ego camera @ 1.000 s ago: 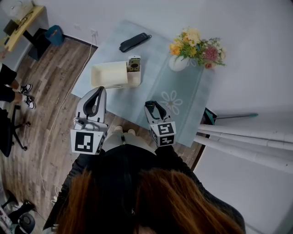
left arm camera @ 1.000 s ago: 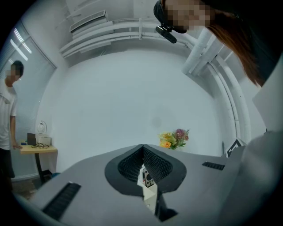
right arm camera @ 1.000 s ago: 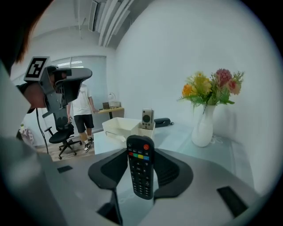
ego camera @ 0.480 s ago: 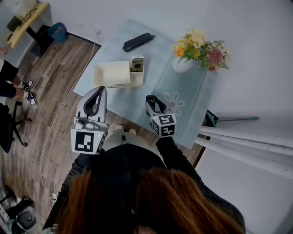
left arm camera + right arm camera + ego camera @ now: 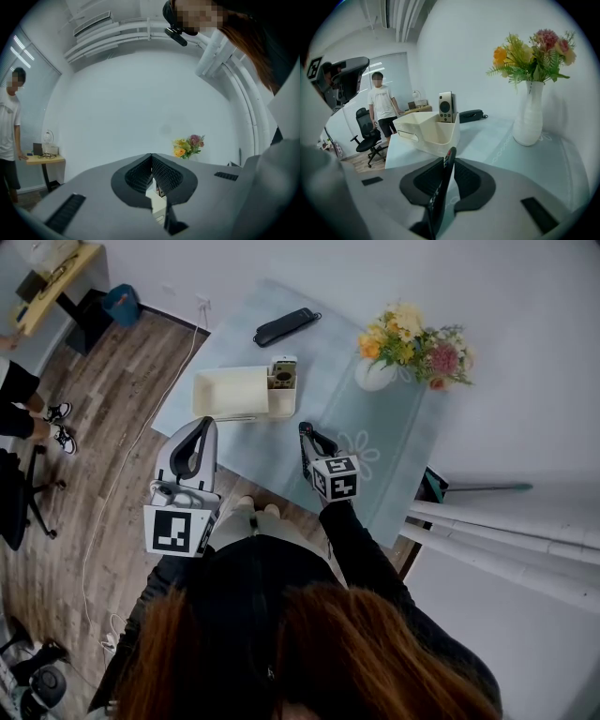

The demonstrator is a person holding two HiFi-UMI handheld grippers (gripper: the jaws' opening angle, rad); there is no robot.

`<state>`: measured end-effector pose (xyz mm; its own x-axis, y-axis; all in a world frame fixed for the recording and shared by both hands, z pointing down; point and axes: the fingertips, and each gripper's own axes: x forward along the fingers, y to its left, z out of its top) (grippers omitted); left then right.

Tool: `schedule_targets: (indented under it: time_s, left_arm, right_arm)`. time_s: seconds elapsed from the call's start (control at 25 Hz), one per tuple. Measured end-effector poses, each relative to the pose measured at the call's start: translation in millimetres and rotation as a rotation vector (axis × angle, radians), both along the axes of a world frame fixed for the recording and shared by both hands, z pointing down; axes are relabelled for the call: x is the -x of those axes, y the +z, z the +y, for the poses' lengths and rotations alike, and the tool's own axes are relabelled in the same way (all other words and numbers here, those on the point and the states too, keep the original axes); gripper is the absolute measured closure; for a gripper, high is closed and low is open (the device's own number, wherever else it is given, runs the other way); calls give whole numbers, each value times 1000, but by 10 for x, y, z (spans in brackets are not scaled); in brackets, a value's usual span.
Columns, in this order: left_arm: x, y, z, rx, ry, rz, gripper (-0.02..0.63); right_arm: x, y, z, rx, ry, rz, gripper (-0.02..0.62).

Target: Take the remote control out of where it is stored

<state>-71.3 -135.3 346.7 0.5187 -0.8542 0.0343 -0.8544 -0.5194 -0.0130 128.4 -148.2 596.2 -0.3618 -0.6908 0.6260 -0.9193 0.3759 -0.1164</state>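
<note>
Standing upright in the small end compartment of a cream box (image 5: 230,392), the remote control (image 5: 284,374) is seen untouched on a table (image 5: 262,456) covered in pale blue. From the right gripper view the remote control (image 5: 446,107) is shown face-on, its top rising above the box (image 5: 424,129) rim.

The right gripper (image 5: 306,435) is held over the table near the box's end and is turned on its side, clear of the box. Its jaws are closing, and a slim dark remote (image 5: 438,197) with small coloured buttons near its tip is pinched edge-on between the pads. The left gripper (image 5: 200,423) is held at the table's near edge, beside the box's long side; its jaws are pressed together with nothing between them, as is seen in the left gripper (image 5: 151,157) view.

A black case (image 5: 286,326) is laid on the far part of the table, well apart from the box. A white vase (image 5: 375,374) of yellow and pink flowers (image 5: 417,343) is placed on the right side of the table. A person in a white shirt (image 5: 382,108) is seen in the background beside an office chair (image 5: 365,131).
</note>
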Motion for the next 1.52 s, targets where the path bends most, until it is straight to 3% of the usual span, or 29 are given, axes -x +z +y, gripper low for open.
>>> schedule_targets:
  time_s: [0.44,1.0,1.2,1.52]
  left_arm:
    - [35,12,-24,1,-15,-3,600]
    - [30,37,-5,-1,-15,-9,600]
    - [40,88,15,28,-25,-22,600]
    - [0,35,31,3,-12,-4,600]
  right_arm:
    - [-57,337,-134,110,-4,-9,515]
    - [-241,484,-175,129,-4,94,514]
    - [-256,442,-188,108,-7,105,520]
    - [-215,132,-229,7,16,51,577]
